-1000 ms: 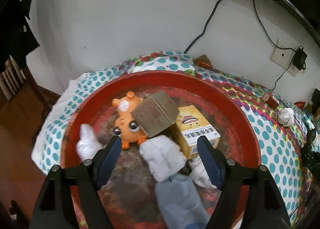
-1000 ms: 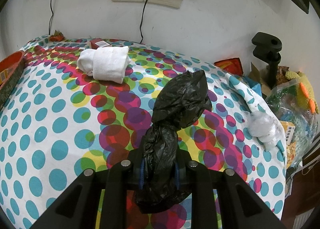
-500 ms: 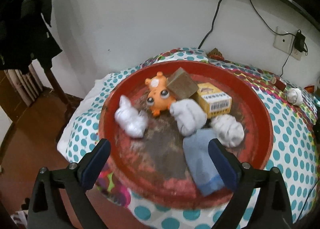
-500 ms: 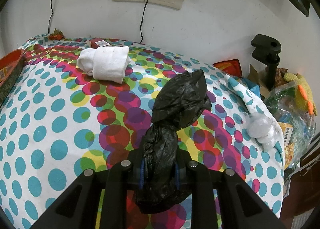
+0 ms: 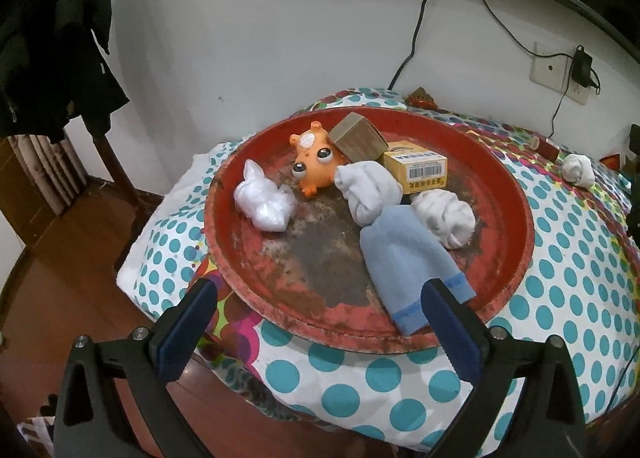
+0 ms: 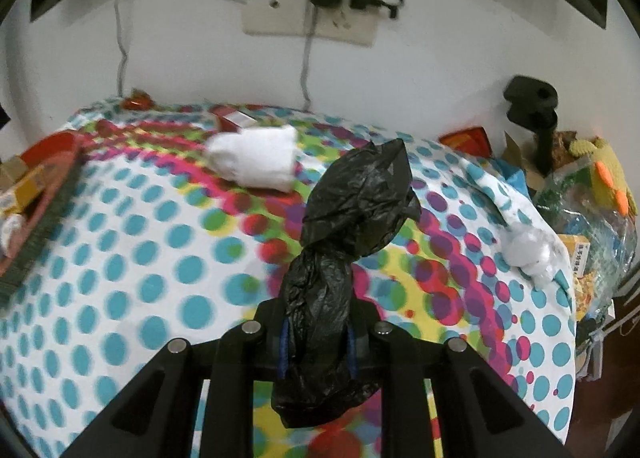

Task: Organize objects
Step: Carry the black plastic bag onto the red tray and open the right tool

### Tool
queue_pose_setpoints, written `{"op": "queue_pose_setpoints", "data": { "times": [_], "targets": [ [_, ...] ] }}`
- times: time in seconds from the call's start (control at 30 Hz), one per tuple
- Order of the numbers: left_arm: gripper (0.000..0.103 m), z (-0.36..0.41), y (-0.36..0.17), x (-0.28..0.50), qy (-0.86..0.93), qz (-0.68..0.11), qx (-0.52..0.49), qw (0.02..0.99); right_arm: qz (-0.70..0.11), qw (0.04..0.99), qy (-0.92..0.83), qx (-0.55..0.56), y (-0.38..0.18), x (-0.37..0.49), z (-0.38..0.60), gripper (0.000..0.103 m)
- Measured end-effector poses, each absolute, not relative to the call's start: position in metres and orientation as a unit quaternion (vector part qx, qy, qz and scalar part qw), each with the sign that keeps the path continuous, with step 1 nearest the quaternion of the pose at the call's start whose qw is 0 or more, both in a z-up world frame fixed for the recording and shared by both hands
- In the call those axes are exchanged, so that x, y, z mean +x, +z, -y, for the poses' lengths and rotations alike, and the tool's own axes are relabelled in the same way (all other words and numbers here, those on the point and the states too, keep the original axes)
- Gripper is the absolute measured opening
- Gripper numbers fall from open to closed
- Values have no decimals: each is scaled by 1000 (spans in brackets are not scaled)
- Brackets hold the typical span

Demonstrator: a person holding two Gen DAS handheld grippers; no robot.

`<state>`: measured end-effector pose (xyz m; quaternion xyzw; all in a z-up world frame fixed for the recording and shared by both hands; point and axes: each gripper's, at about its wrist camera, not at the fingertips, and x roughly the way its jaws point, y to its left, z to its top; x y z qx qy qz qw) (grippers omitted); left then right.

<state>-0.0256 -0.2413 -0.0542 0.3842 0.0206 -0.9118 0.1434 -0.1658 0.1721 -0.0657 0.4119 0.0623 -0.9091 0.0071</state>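
In the red tray [image 5: 516, 258]: an orange toy [image 5: 314, 168], a brown box [image 5: 358, 136], a yellow box [image 5: 418, 170], a clear plastic wad [image 5: 264, 202], a grey-white sock roll [image 5: 368, 190], a white bundle [image 5: 446, 218] and a pale blue sock [image 5: 408, 258] lie gathered, most of them touching one another.
Tray's place: on the dotted cloth of the bench [image 5: 568, 290], at its left end.
Left claw [image 5: 320, 308]: jaws wide apart and empty, hovering just off the near rim of the tray.
Right claw [image 6: 316, 342]: clamped on the neck of a black plastic bag [image 6: 352, 210], held up over the bench, well right of the tray.
Outside the tray: a rolled white sock [image 6: 256, 158] lies on the cloth beyond the bag, and a crumpled clear bag [image 6: 528, 250] sits near the right edge.
Done: by my reading, seven items are collected.
Left: likely the black bag, the white sock and the clear bag are yet to go to the tray.
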Motion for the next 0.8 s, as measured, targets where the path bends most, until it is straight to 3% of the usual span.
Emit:
{"op": "queue_pose_setpoints", "data": {
  "times": [0.8],
  "targets": [
    [102, 263, -57, -22, -908, -61, 384, 159, -102, 203, -894, 386, -25, -135, 52, 20]
  ]
}}
